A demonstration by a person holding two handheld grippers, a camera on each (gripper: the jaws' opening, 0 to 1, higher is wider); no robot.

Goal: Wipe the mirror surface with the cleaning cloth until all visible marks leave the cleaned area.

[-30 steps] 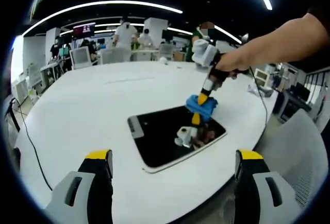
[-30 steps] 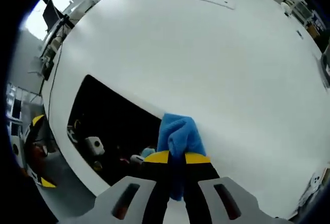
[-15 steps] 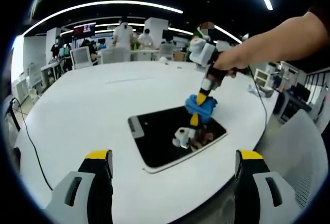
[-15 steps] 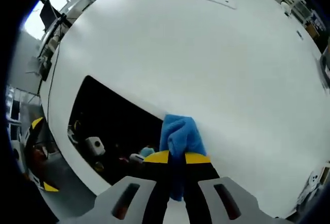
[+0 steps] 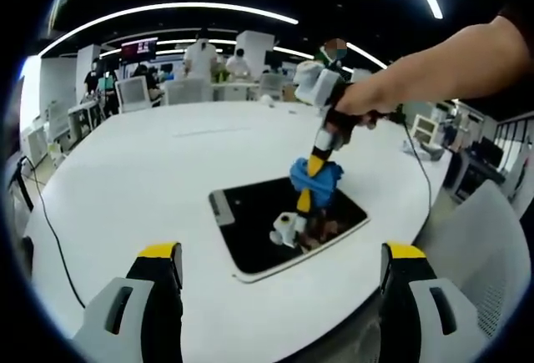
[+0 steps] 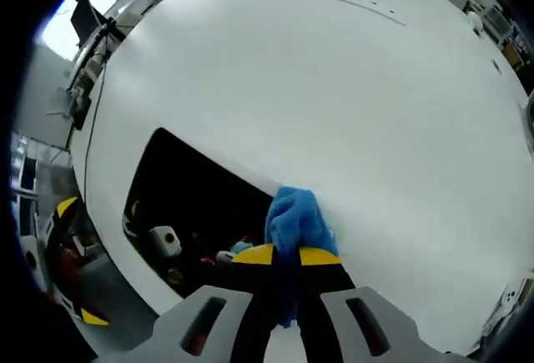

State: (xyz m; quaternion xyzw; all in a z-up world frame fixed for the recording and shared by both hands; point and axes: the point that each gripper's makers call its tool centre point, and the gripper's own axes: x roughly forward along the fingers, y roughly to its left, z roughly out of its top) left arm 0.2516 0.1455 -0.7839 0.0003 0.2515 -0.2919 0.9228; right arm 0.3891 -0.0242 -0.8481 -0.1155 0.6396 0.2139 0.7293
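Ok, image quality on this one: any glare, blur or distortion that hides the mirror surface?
Left gripper view: fisheye bends the table edge; the mirror reads dark, reflecting the right gripper and blue cloth, so marks are hard to judge. Right gripper view: the mirror is near black, the white table bright and featureless; the cloth is sharp.

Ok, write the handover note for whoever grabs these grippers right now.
Right gripper: shut on the blue cloth, pressing it at the far edge of the mirror.
Left gripper: open, holding nothing, hanging above the near side of the white table and facing the mirror.
The mirror lies flat on the table, its dark face reflecting the gripper.
Done: cloth gripped and on the glass.
Left: work the cloth across the rest of the mirror. Marks are too small to judge from here, so check the glass up close.
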